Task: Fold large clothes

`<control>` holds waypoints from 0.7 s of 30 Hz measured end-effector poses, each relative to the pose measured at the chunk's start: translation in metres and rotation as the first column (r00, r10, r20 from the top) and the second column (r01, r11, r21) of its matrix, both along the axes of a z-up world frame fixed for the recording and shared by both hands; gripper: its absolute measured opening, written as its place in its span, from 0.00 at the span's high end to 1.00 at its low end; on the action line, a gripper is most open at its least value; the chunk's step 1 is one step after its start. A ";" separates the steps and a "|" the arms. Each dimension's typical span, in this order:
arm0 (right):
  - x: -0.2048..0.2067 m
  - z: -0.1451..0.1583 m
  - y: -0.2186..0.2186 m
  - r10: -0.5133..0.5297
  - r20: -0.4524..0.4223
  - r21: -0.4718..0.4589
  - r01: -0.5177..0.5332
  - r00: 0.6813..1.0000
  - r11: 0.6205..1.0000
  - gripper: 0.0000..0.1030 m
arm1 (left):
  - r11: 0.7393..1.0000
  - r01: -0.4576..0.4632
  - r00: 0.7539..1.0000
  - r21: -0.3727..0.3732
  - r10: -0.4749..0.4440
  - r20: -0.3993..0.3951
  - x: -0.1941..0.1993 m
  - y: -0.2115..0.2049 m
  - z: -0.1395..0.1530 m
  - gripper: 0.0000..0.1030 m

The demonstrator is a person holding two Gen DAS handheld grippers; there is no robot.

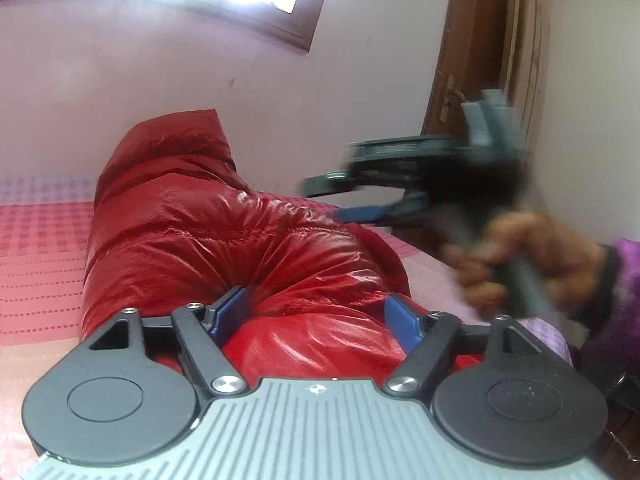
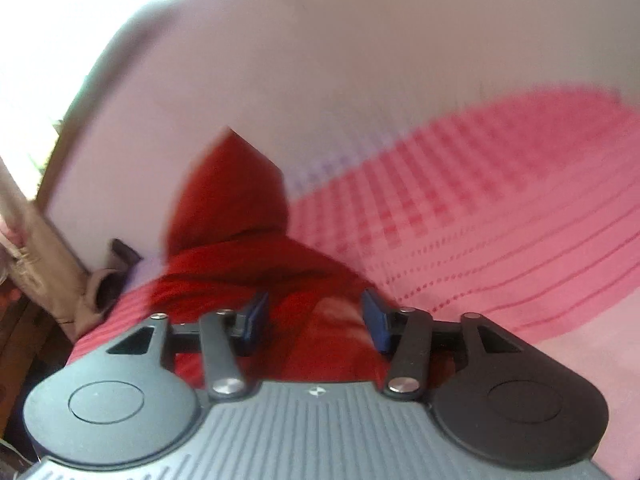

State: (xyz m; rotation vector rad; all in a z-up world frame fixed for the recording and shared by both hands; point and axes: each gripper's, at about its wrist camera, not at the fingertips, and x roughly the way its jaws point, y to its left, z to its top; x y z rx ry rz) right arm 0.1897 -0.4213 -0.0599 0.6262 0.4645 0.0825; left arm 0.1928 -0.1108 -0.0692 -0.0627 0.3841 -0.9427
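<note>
Glossy red quilted puffer jacket (image 1: 224, 248) bundled on the pink checked bed (image 1: 36, 248), mid-frame.
Left claw (image 1: 316, 320) apart, straddling a puffy roll, pads not pressing. Right claw (image 2: 316, 322) apart, blurred over the fabric. Likely light, soft, springy, slippery; grip seams or hem. Long axis runs from lower centre towards the wall.

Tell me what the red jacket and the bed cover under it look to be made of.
Red puffer jacket: seemingly thin, glossy nylon or polyester shell over puffy filling; it shows bright highlights, fine crinkles and stitched, swollen sections.
Pink bed cover: apparently matte woven cloth, perhaps cotton; it has a checked weave and dotted lines, with no shine.
</note>
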 end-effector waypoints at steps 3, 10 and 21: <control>-0.056 0.003 0.007 0.001 0.023 -0.060 0.001 1.000 0.998 0.38 | 1.000 -0.004 1.000 0.001 0.004 0.010 -0.002 -0.002 0.000 0.24; -0.145 -0.038 0.044 0.000 -0.020 -0.101 -0.002 1.000 0.995 0.50 | 0.999 -0.016 1.000 -0.030 0.016 0.009 -0.006 0.003 -0.001 0.23; -0.151 -0.074 0.042 -0.015 -0.079 0.027 0.017 0.997 0.999 0.66 | 0.993 -0.120 0.993 0.018 0.121 -0.013 -0.028 0.017 0.033 0.00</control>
